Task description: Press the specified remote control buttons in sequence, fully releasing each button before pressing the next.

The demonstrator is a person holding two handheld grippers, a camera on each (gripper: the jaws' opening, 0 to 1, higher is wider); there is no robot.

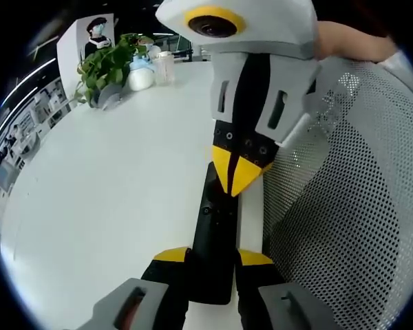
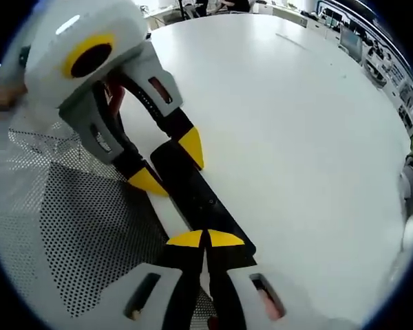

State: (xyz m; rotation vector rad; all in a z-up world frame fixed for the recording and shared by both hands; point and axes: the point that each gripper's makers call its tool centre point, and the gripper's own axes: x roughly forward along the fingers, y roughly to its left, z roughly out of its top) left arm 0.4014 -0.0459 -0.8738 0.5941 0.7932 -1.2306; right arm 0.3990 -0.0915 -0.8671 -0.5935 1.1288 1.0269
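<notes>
Left gripper view is showing the left gripper (image 1: 213, 258) pinching the near end of a long black slab-shaped remote control (image 1: 213, 237) lying on the round white table (image 1: 110, 192). The right gripper (image 1: 237, 175), jaws pressed together, is touching the remote's far half. No writing on the remote is readable.

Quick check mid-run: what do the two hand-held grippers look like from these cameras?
Both match. The left hand-held gripper has black jaws tipped with yellow pads on light grey housings with dark slots. The right hand-held gripper is the same: black jaws, yellow tips, grey body. Each carries a white-grey box with a yellow-ringed lens.
</notes>
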